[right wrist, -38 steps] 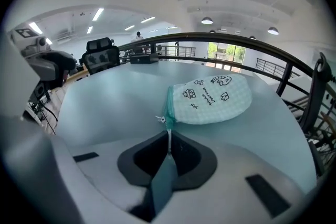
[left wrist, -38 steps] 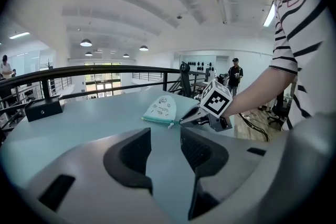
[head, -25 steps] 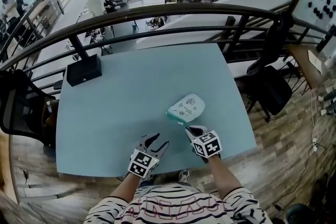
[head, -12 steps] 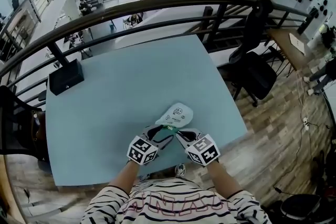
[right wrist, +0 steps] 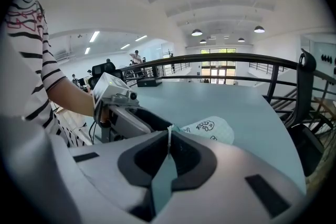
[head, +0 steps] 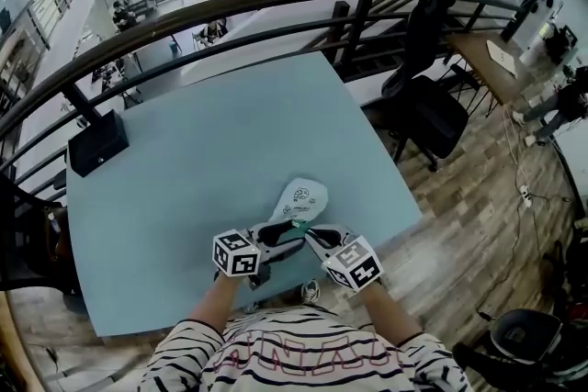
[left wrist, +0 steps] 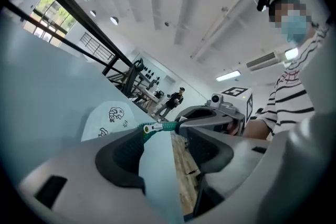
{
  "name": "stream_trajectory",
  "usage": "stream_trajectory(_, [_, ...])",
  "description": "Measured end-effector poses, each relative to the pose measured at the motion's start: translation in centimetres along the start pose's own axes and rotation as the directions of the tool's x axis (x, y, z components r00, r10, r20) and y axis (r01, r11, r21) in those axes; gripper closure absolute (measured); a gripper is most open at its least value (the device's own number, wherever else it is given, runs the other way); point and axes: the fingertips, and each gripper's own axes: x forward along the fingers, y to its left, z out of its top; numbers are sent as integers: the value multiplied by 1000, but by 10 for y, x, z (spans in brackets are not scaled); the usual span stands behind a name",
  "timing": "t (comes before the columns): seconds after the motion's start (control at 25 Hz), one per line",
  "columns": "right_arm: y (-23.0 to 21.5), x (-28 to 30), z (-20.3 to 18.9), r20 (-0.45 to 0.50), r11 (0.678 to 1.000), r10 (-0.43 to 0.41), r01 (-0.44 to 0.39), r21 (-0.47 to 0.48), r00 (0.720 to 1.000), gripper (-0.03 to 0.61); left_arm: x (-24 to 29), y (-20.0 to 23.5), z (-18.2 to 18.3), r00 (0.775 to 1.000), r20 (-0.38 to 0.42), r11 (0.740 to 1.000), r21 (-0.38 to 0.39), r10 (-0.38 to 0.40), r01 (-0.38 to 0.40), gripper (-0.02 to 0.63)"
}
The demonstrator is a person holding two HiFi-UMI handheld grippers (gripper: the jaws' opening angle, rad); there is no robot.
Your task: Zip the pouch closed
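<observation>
A white printed pouch (head: 300, 197) with a green zipper edge lies on the pale blue table (head: 184, 151), near its front edge. My right gripper (head: 310, 237) is shut on the pouch's green zipper end (left wrist: 167, 126), which runs as a thin strip into its closed tips (right wrist: 169, 132). My left gripper (head: 287, 240) comes in from the left on its side, tips meeting the right gripper's. Its jaws are opening (left wrist: 160, 132). The white zipper pull (left wrist: 152, 127) sits at their tips, and the pads do not press it. The pouch body (right wrist: 212, 128) rests flat beyond both grippers.
A black box (head: 96, 142) stands at the table's back left corner. A dark railing (head: 230, 14) runs behind the table, and a black chair (head: 423, 115) is off the right side. The front edge lies just under both grippers.
My left gripper swung right to the pouch's zipper end, rolled onto its side, and its jaws spread. The right gripper kept its grip and drew the pouch toward the front edge.
</observation>
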Motion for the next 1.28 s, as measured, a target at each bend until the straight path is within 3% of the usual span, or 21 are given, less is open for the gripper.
stream_trajectory(0.12, [-2,-6,1,3,1000,-2,2,-5,1000,541,2,-3,6,996,59,993,-92,-72,77,360])
stream_trajectory(0.28, [-3,-13,1,9,1000,8,-8,-20,1000,541,5,0,14,977,167,964,-209,-132,166,359])
stream_trajectory(0.48, [-7,-14,4,14,1000,7,-6,-25,1000,541,8,1,25,954,240,929,-278,-180,245,360])
stream_trajectory(0.84, [-23,-12,0,17,999,-43,43,4,999,541,10,7,30,943,277,914,-304,-184,268,360])
stream_trajectory(0.92, [-27,-12,-1,14,998,-60,59,18,998,541,8,7,34,938,294,916,-296,-183,271,394])
stream_trajectory(1.0, [-28,-11,-1,14,998,-60,60,26,998,541,9,4,36,939,289,923,-276,-187,268,480])
stream_trajectory(1.28, [-21,-7,5,22,999,-40,39,22,999,541,15,10,33,968,234,969,-205,-88,138,509])
